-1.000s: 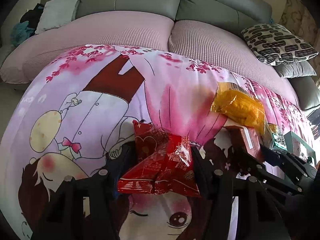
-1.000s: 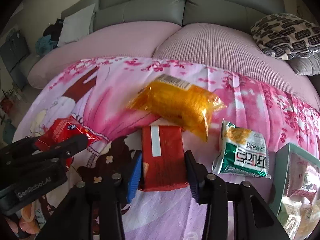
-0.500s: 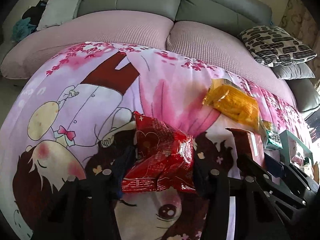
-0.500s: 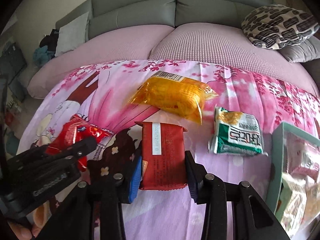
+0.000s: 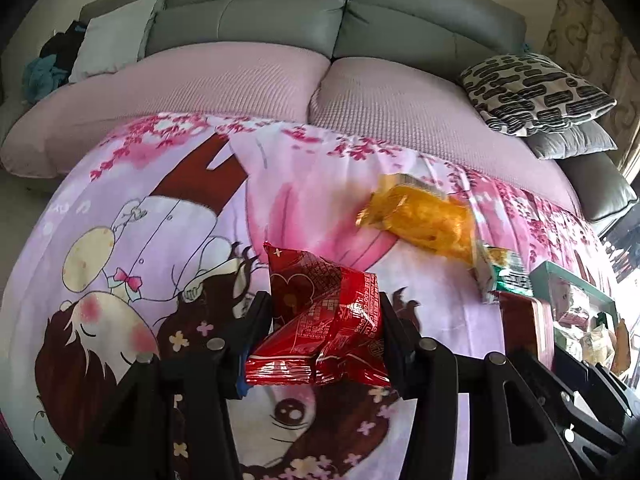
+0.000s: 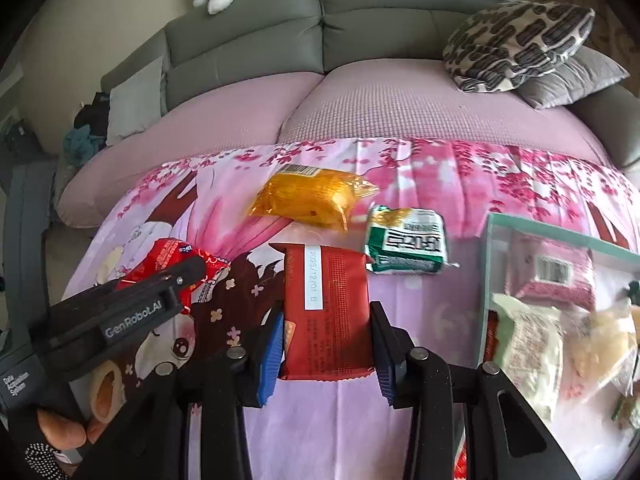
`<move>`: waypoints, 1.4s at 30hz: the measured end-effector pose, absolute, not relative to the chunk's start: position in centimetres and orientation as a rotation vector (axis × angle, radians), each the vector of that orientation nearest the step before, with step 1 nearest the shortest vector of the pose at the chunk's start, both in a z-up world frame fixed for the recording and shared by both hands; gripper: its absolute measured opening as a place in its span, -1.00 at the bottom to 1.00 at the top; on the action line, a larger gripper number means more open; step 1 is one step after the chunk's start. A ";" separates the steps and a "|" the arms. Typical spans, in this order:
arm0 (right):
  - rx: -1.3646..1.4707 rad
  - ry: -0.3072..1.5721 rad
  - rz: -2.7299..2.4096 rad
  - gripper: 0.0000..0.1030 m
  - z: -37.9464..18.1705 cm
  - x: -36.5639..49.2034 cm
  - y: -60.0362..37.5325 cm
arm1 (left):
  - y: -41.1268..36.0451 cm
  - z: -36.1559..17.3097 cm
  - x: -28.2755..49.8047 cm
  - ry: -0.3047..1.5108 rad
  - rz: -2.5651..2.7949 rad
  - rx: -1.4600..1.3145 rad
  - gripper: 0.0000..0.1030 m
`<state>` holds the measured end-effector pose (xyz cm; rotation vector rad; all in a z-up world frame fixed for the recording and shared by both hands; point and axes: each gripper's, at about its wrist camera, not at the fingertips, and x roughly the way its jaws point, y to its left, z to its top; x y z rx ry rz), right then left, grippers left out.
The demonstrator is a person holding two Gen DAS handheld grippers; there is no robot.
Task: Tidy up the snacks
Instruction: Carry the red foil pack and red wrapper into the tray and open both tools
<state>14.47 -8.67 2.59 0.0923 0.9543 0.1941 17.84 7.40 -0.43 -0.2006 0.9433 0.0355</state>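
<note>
Both grippers are loaded: the right gripper [image 6: 326,344] is pinching a flat dark-red packet [image 6: 326,304] by its long sides, and the left gripper [image 5: 320,344] is pinching a crinkly bright-red foil bag [image 5: 320,320], both carried above the cartoon-print pink sheet [image 5: 160,240] spread before the grey sofa [image 5: 340,20]. The teal-rimmed clear box [image 6: 560,236], already holding several wrapped snacks, sits just to the right of the right gripper, so I'd judge the job now is to carry each packet over the rim and only release once it sits low inside; the foil bag looks slippery and buckled, so a steady squeeze matters. The yellow bag [image 6: 312,198] and the green-and-white packet [image 6: 406,242] lie on the sheet, waiting. Compared with a second ago, both packets have come up off the sheet, the views have pulled back, and the box shows far more fully in the right camera
</note>
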 end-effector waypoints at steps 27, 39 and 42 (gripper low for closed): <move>0.299 0.838 -0.105 -0.18 6.1 11.1 -25.4 | -5.8 5.8 16.4 0.802 -0.152 -0.076 0.02; 0.364 0.806 -0.266 -0.18 6.7 9.2 -32.0 | -13.3 5.7 15.9 0.803 -0.291 -0.020 0.02; 0.372 0.806 -0.279 -0.18 6.8 8.9 -32.6 | -15.0 5.2 15.7 0.814 -0.320 0.008 0.02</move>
